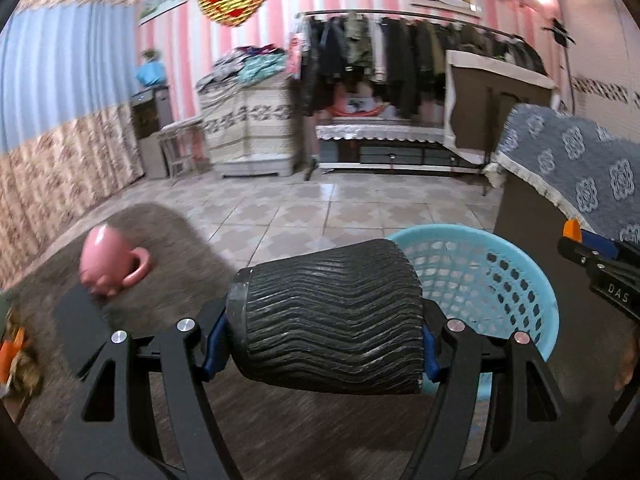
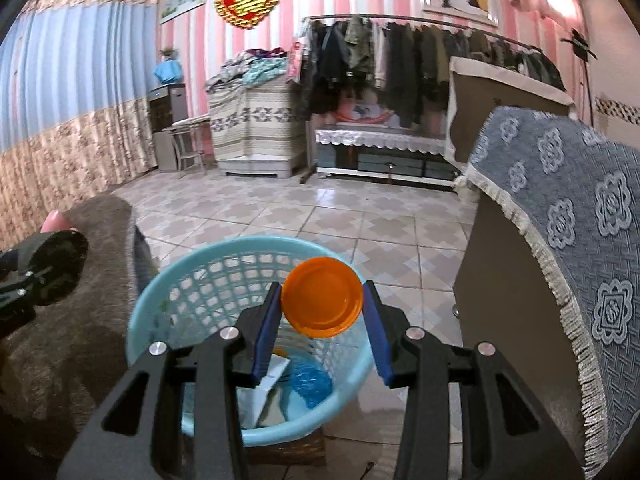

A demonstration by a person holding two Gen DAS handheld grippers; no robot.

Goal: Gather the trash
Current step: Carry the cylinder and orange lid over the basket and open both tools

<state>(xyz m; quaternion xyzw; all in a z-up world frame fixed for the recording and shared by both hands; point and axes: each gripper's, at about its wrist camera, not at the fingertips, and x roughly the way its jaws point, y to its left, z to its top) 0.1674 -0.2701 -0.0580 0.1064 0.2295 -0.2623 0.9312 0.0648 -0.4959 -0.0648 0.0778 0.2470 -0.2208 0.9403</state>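
Observation:
In the left wrist view my left gripper [image 1: 324, 344] is shut on a black ribbed cup [image 1: 332, 316], held sideways by its two ends, just left of the light blue plastic basket [image 1: 516, 276]. In the right wrist view my right gripper [image 2: 322, 324] is shut on a round orange lid [image 2: 322, 298], which hangs over the open top of the basket [image 2: 152, 300]. Inside the basket lie white paper and a crumpled blue wrapper [image 2: 310, 384]. The right gripper [image 1: 600, 264] shows at the right edge of the left view, and the cup's end [image 2: 56, 266] shows at the left of the right view.
A pink mug [image 1: 110, 260] lies tipped on the grey-brown table cover [image 1: 172, 264] to the left. A cabinet with a blue-grey patterned cloth [image 2: 560, 208] stands right of the basket. Tiled floor [image 2: 304, 212] stretches to a clothes rack [image 2: 400, 64] and a covered chest.

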